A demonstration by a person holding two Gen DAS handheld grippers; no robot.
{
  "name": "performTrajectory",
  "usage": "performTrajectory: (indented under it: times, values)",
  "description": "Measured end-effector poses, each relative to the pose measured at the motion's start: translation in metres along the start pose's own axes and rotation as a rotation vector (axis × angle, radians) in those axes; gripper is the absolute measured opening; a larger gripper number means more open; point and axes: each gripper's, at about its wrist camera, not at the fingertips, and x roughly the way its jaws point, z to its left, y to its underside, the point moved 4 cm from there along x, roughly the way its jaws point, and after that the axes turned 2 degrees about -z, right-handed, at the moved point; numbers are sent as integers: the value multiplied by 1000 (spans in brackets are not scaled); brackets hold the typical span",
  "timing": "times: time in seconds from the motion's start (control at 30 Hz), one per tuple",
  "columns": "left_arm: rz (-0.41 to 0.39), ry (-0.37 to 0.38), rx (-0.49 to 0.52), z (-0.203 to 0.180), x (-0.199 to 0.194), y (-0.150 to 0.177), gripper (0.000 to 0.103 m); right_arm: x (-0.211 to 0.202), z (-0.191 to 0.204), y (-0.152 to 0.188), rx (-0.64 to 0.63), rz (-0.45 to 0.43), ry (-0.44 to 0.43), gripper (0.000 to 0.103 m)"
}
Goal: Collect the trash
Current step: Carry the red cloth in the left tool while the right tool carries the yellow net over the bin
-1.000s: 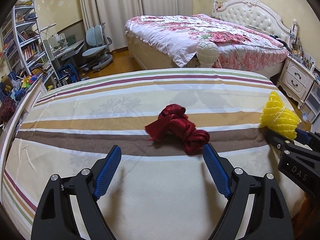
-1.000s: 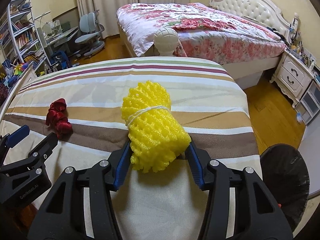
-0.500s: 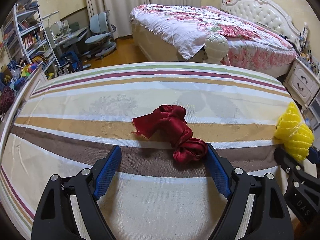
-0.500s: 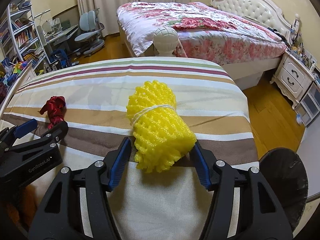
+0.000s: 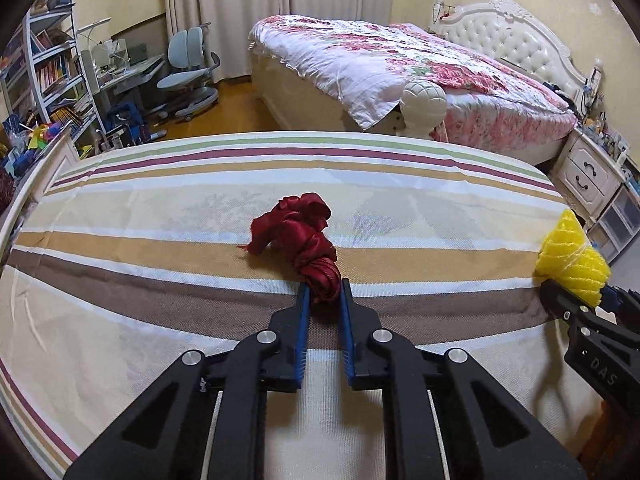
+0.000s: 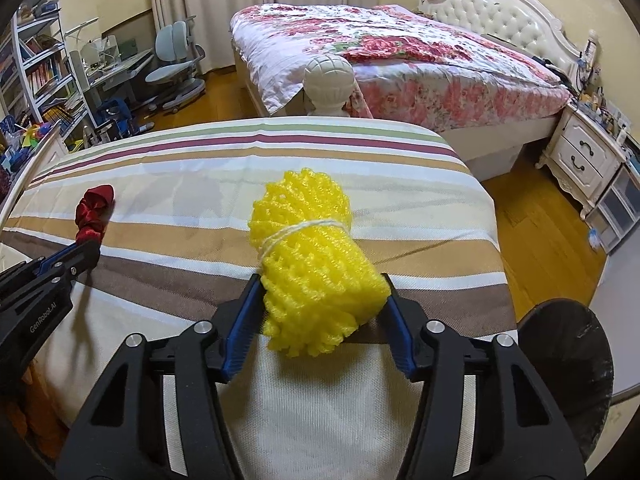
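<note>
The red cloth (image 5: 306, 240), mid-bed (image 5: 160, 208), is pinched by the left gripper (image 5: 323, 296); the yellow foam net (image 6: 316, 264), near the right edge, is clamped in the right gripper (image 6: 320, 304). Neither is yet in the bin (image 6: 572, 364).

Striped bed (image 5: 160, 240) w/ sheet in green, maroon, tan, pale blue & brown bands, cream toward the near edge. On it, mid-sheet: red cloth (image 5: 304, 240), knotted & crumpled, lying across the tan band, near end over the brown band. Toward the bed's right edge: yellow foam net (image 6: 312, 264), rolled, tied w/ pale string, over the tan/brown bands; can't tell if it touches the sheet. The two are well apart.
</note>
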Motion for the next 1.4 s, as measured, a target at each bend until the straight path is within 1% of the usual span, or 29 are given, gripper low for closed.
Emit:
performTrajectory:
  times: [0.1, 0.27, 0.53, 0.8, 0.93, 1.17, 1.4]
  values:
    - [-3, 6, 8, 0, -3, 1, 13, -1, 1, 0, -7, 0, 4, 44]
    - [-6, 20, 27, -3, -10, 8, 12, -9, 6, 8, -11, 4, -2, 42]
    - [-24, 44, 57, -10, -31, 28, 12, -33, 12, 37, -13, -3, -12, 42]
    - [-30, 84, 70, -17, -54, 52, 12, -63, 8, 69, 5, -9, -26, 42]
    - [-42, 102, 80, -21, -67, 62, 12, -79, 4, 82, 16, -22, -31, 42]
    - [-68, 127, 94, -34, -86, 75, 12, -105, -14, 95, 57, -56, -34, 42]
    - [-128, 154, 131, -59, -110, 84, 12, -127, -33, 108, 93, -91, -17, 42]
